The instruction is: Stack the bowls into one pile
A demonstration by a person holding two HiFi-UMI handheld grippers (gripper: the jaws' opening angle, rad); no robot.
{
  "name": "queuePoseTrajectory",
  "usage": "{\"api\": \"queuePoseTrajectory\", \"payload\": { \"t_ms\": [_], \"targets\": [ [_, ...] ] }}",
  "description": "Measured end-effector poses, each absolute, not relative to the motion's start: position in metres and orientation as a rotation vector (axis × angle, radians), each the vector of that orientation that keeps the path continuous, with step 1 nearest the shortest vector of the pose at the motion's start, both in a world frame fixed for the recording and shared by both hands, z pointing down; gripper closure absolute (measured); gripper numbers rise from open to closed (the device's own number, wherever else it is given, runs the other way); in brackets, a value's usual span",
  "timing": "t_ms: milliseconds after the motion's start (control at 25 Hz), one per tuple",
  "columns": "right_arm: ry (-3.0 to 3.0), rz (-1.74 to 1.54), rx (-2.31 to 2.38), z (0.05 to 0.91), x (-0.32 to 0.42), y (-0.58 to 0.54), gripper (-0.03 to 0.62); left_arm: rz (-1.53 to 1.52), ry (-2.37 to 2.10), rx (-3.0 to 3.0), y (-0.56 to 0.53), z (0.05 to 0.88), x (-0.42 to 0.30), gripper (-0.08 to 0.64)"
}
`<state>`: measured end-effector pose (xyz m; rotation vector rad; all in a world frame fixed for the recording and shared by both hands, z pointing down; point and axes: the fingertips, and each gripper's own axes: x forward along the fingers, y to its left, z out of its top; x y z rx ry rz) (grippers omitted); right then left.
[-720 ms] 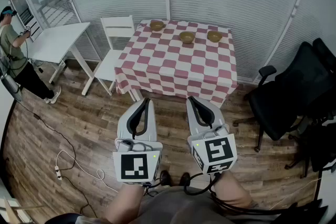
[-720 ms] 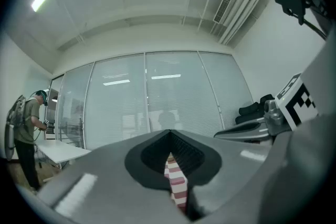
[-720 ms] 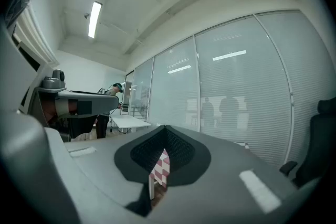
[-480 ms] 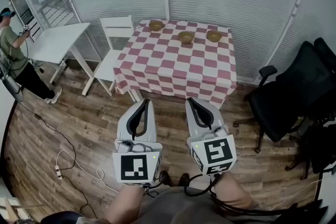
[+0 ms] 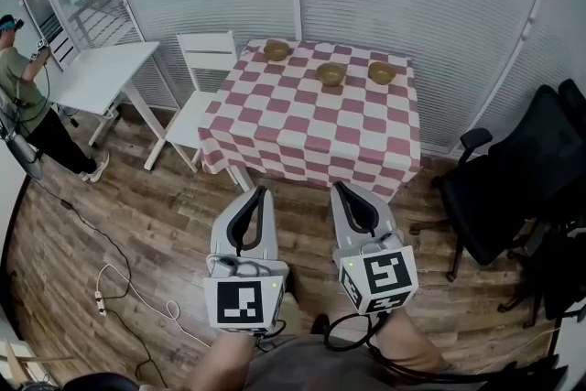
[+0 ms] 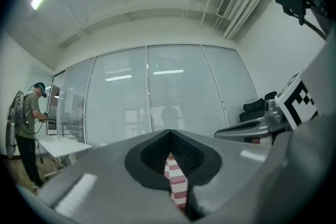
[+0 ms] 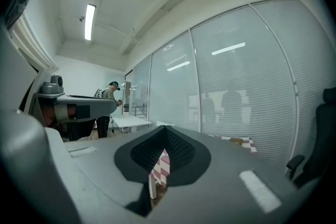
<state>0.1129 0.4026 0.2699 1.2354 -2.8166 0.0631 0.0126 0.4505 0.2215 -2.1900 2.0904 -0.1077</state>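
In the head view the three brown bowls sit apart along the far edge of the desk point(image 5: 311, 119), which is draped in a red-and-white checked cloth in the upper middle of the frame; the left bowl point(image 5: 276, 50) is nearest the far left corner, the middle bowl point(image 5: 331, 74) lies a little closer to the camera, and the right bowl point(image 5: 382, 71) is just beside it towards the far right corner; none rests in another. The left gripper point(image 5: 259, 190) and the right gripper point(image 5: 341, 188) are side by side in the lower middle of the frame, over the wooden floor point(image 5: 137, 206) and well short of the desk, each with its marker cube towards the camera; in the left gripper view the left gripper point(image 6: 169, 132) has its jaws together at the tips with nothing between them, only a sliver of checked cloth showing through the slit below; the right gripper view shows the right gripper point(image 7: 166, 127) likewise closed and empty, with one bowl point(image 7: 236, 140) small at the desk's edge to the right. A white chair point(image 5: 206, 73) stands against the desk's left side; a white table point(image 5: 101, 73) is at the upper left with a person point(image 5: 20, 96) beside it; a black office chair point(image 5: 513, 169) fills the right edge; a white cable point(image 5: 128, 284) trails over the floor at lower left.
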Motion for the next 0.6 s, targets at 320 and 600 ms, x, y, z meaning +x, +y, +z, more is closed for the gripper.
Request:
{"api": "queuePoseTrajectory", "payload": {
  "t_ms": [320,600],
  "targets": [
    [-2.799,0.089,1.226,0.287,0.060,0.332,0.565,-0.065,2.093,-2.202,0.378,0.235,-0.040,0.560],
    [-2.802,0.082,1.253,0.272,0.005,0.259,0.565,-0.028,2.043,-2.194,0.308,0.216,-0.095,0.560]
  ]
}}
